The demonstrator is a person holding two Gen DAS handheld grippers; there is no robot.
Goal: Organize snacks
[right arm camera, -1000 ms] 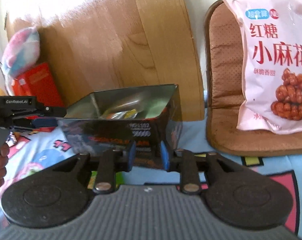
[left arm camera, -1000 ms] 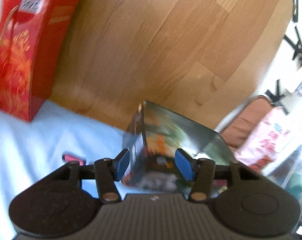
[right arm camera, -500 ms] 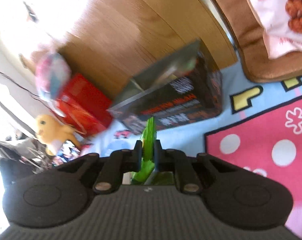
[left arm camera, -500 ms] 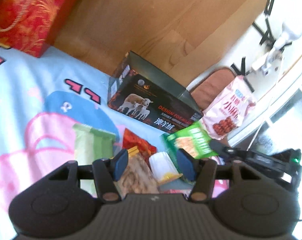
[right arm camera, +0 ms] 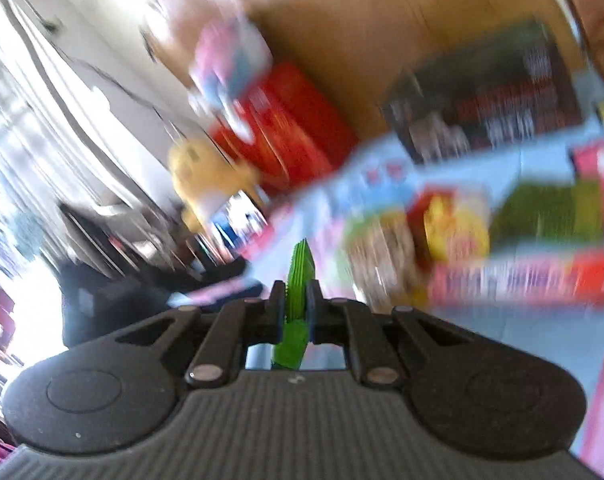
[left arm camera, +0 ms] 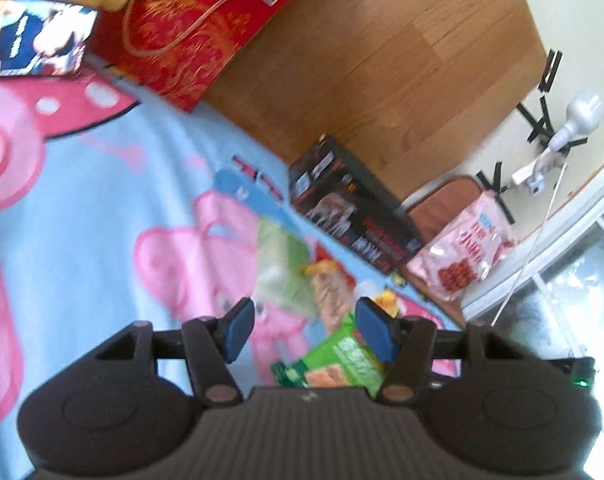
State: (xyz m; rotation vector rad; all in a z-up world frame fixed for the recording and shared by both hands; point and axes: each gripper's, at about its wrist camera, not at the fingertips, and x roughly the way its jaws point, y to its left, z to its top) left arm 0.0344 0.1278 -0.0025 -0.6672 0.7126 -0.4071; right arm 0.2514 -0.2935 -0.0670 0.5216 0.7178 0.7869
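Observation:
My left gripper (left arm camera: 306,330) is open and empty, held above a pile of snack packets (left arm camera: 322,288) on the blue cartoon blanket (left arm camera: 102,208). A green snack packet (left arm camera: 338,360) lies just under its right finger. The open black box (left arm camera: 354,220) stands beyond the pile against the wooden board. My right gripper (right arm camera: 295,300) is shut on the edge of a green snack packet (right arm camera: 298,280). The right wrist view is heavily blurred; the black box (right arm camera: 490,96) and snack packets (right arm camera: 454,224) show to the right.
A red gift box (left arm camera: 190,36) and a yellow plush toy (right arm camera: 206,172) stand at the left by the wooden board (left arm camera: 382,64). A pink snack bag (left arm camera: 466,248) leans on a brown cushion (left arm camera: 442,208) right of the black box.
My left gripper pulled back and up from the black box, staying open. My right gripper closed on a green packet and is swinging left with it.

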